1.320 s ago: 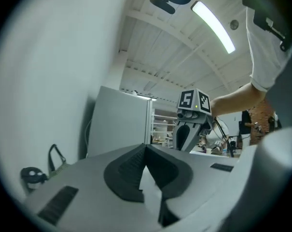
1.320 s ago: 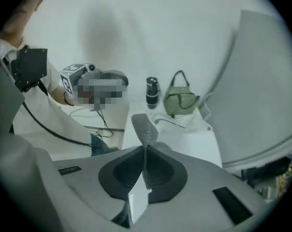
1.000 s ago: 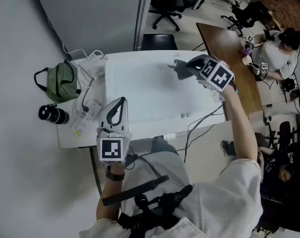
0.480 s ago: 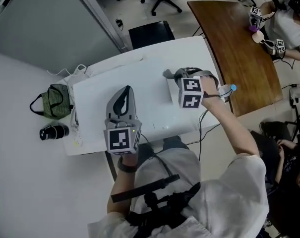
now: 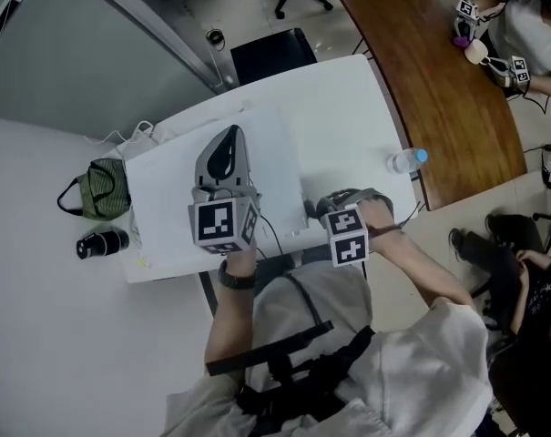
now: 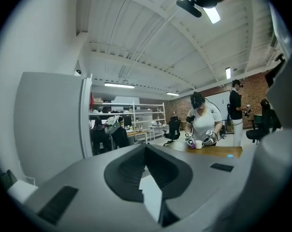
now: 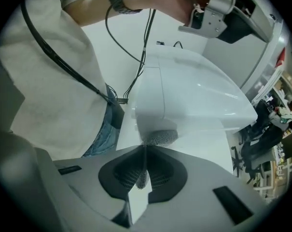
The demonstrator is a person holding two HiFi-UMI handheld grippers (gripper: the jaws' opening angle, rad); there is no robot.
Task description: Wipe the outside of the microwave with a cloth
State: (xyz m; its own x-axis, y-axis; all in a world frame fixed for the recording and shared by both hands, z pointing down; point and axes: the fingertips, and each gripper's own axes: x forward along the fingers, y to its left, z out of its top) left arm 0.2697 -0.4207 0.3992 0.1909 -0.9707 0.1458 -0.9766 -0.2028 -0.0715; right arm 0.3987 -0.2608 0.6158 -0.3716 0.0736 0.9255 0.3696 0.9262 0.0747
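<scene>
Since half a second ago the right gripper (image 7: 145, 149) has come off the top of the white box-shaped microwave (image 5: 170, 203) and dropped to its near corner, at about 5 o'clock of the lid in the head view; the left gripper (image 6: 146, 148) has stayed above the top panel, pointing toward 12 o'clock; its jaws meet at the tips with nothing between them; whether it presses on the panel I cannot tell

The right gripper's jaws are clamped on a grey knitted cloth (image 7: 158, 137), and the wad bulging past the tips lies against the microwave's lower corner edge

Risks, as I judge them: only a narrow fold sits in the pinch, so a drag along the corner could pull the cloth free or bunch it, leaving bare jaw plastic to scrape the white casing; the thin black cable (image 7: 136, 57) hanging from the left wrist crosses at 11 o'clock of the cloth and could snag on a sweep that way; with no sure bracing, a hard push might slide the microwave on the white table (image 5: 348, 107); the clear water bottle with a blue cap (image 5: 407, 160) at 3 o'clock looks well apart
</scene>
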